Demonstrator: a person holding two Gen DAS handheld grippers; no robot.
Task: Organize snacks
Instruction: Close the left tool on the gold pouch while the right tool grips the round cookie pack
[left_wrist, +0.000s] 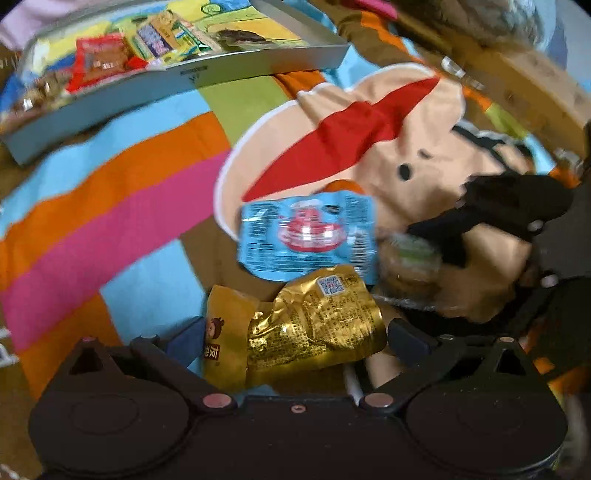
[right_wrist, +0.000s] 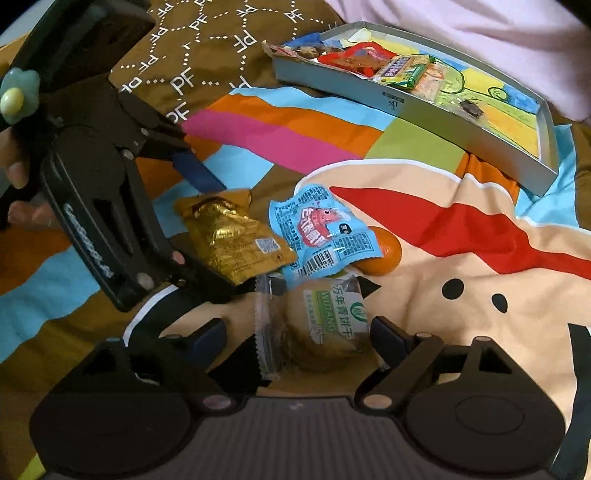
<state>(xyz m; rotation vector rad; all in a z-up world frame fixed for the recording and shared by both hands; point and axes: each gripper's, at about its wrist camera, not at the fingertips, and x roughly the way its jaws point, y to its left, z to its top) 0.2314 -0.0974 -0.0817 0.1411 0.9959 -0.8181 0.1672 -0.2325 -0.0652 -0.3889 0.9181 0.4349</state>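
The left tongs (left_wrist: 295, 338) stand wide around the gold packet (left_wrist: 314, 328) — pads not pressing. The right tongs (right_wrist: 297, 336) stand wide around the biscuit pack (right_wrist: 317, 328) — also untouched.

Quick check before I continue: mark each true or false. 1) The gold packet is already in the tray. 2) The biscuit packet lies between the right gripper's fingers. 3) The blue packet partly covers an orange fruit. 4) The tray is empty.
1) False: the gold packet lies on the blanket, between the left gripper's fingers.
2) True: the biscuit packet sits between the right gripper's fingers; pads not yet pressing.
3) True: the blue packet overlaps the orange fruit.
4) False: the tray already holds several snacks at one end.
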